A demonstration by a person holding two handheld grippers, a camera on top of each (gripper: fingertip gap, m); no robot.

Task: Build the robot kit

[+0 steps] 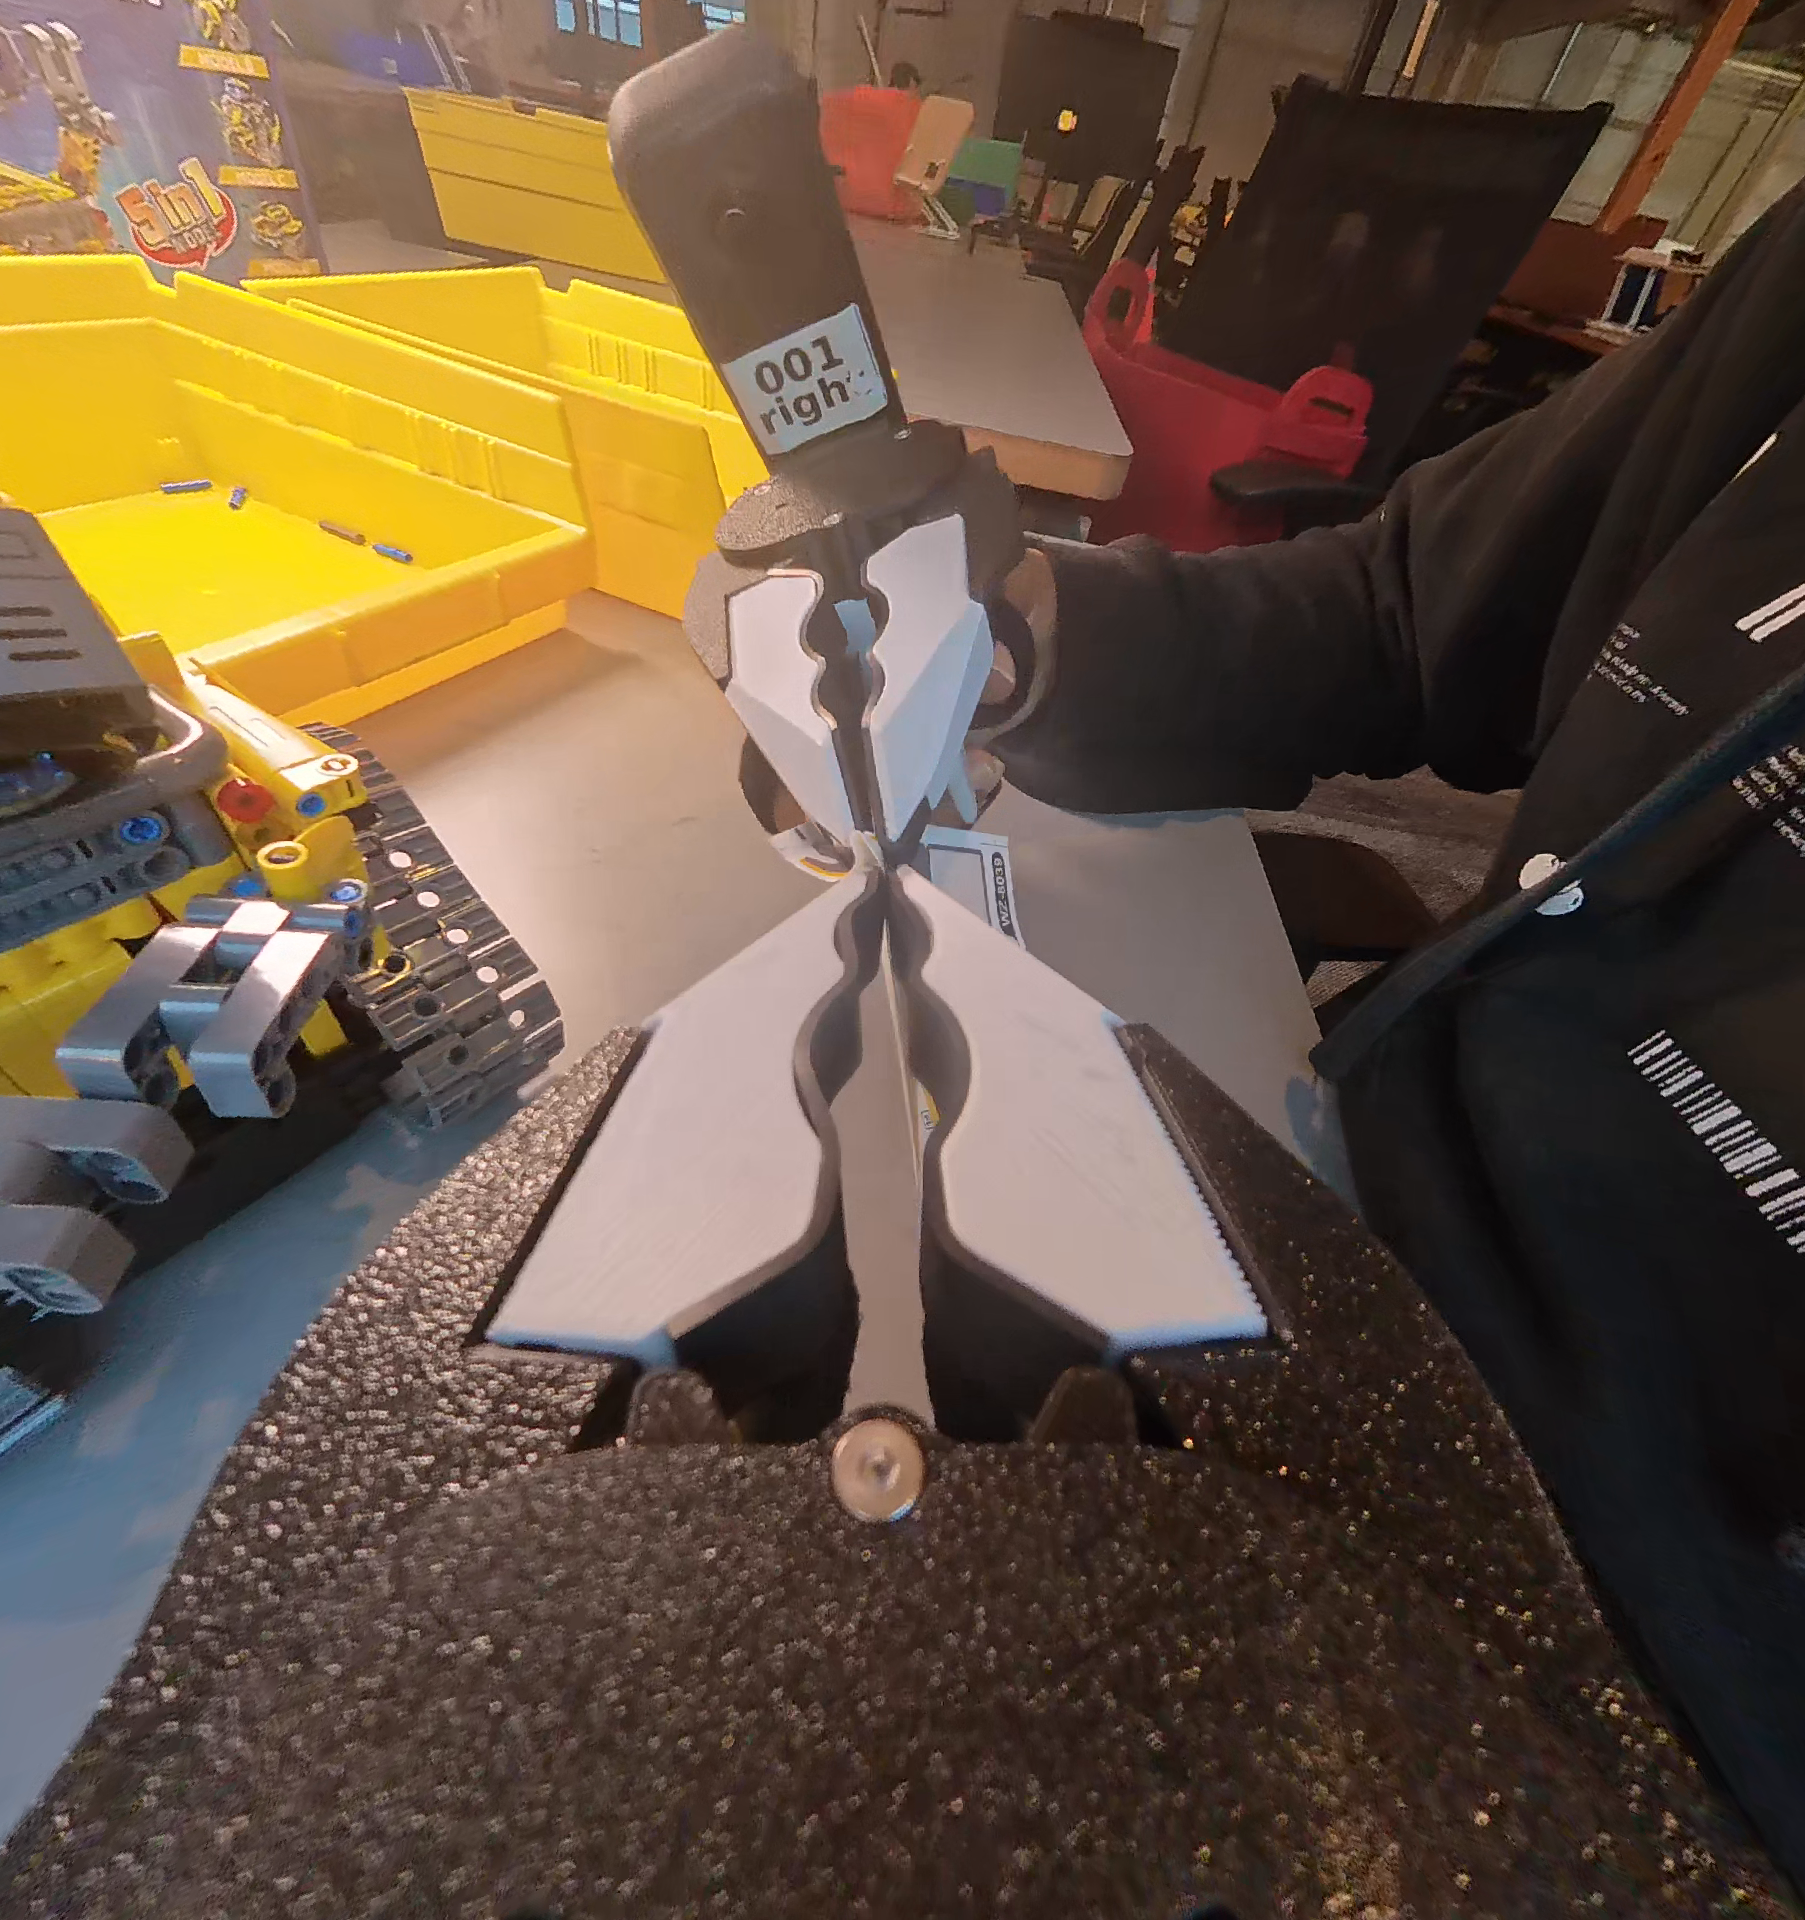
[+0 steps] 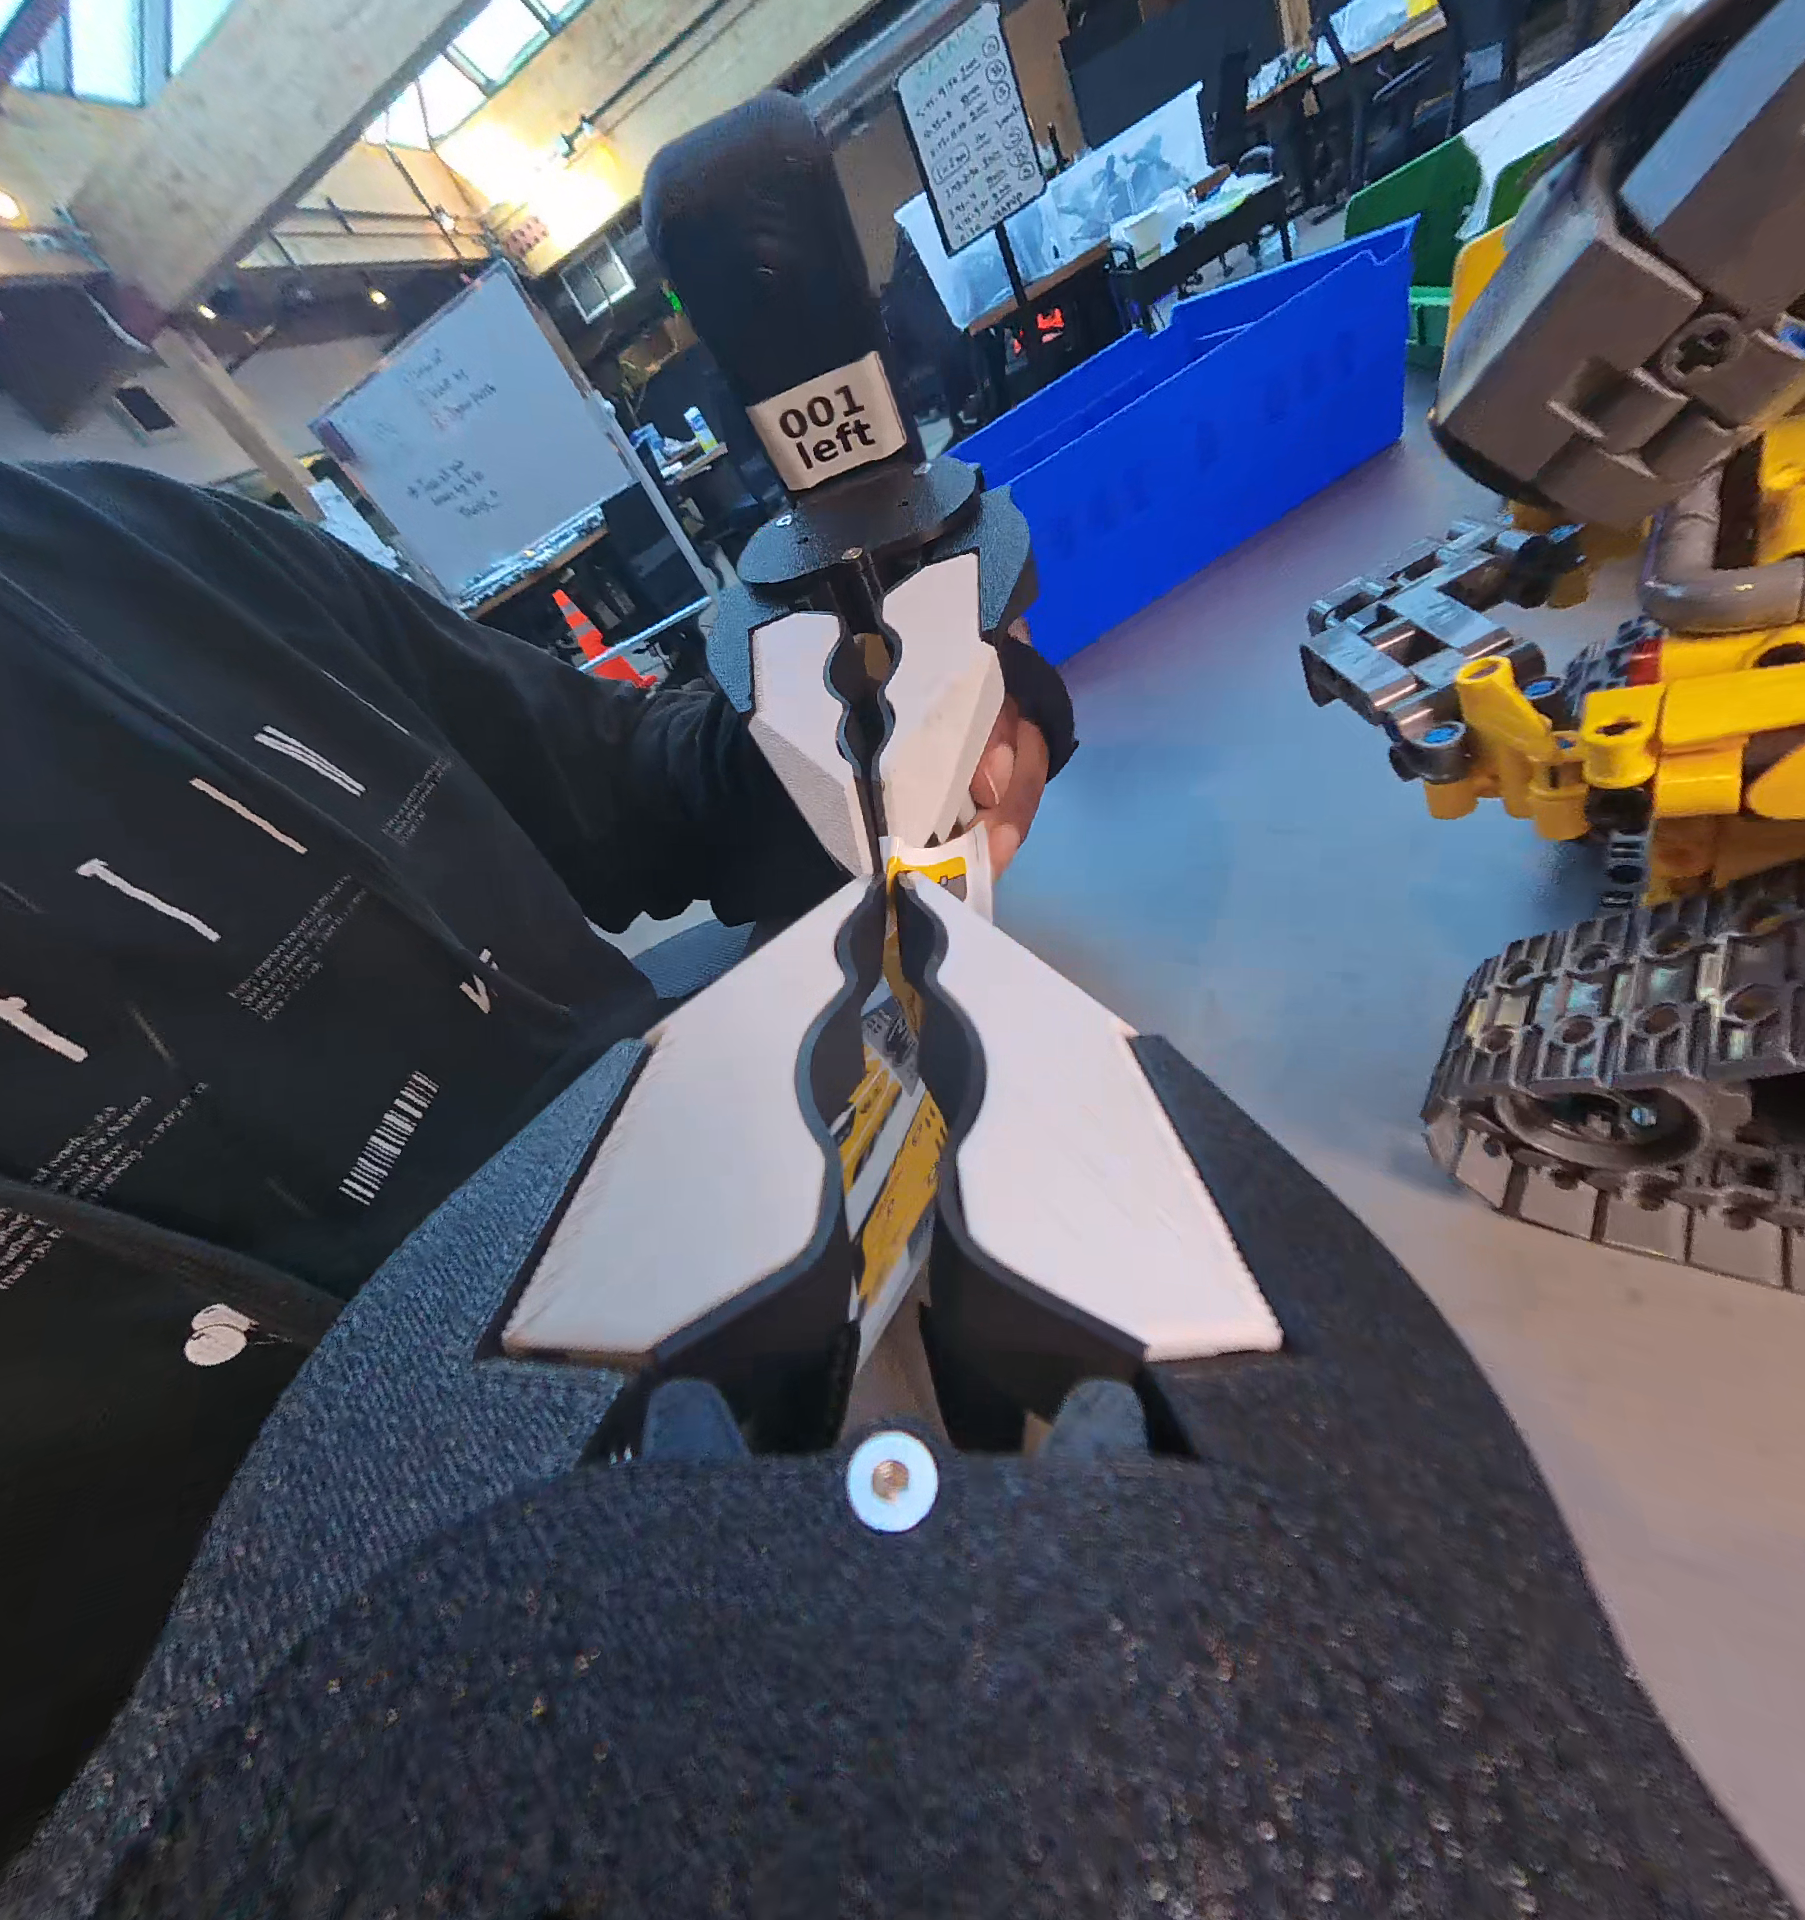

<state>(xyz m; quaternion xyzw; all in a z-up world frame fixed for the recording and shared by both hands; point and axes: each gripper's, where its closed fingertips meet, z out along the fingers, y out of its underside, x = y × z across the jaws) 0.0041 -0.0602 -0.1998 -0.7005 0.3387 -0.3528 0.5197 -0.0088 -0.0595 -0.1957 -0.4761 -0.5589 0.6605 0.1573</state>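
Paper, a thin printed sheet [image 2: 893,1143] in white, yellow and black, hangs in the air between two grippers that meet tip to tip above the grey bench [image 2: 1241,935]. The right gripper [image 2: 893,899] is clamped on it, the sheet running edge-on down the narrow slot between its white fingers [image 2: 1064,1164]. In the left wrist view the left gripper [image 1: 885,894] is pressed together on the same sheet, which shows there as a pale thin edge [image 1: 903,1081] and a white corner with black print poking out past the tips. The paper looks crumpled where the two sets of tips pinch it.

Each gripper is held by a hand [image 2: 1012,769] coming out of a black sleeve, and the person's black printed top fills one side of both views.

Beside the grippers on the bench stands a yellow and grey brick-built tracked vehicle [image 2: 1646,790] with black link treads. Behind it in the left wrist view lie open yellow bins [image 1: 285,499], one holding a few small blue and dark pins [image 1: 358,535], and a printed toy box [image 1: 119,135] stands upright. A blue bin [image 2: 1220,436] sits farther back in the right wrist view.
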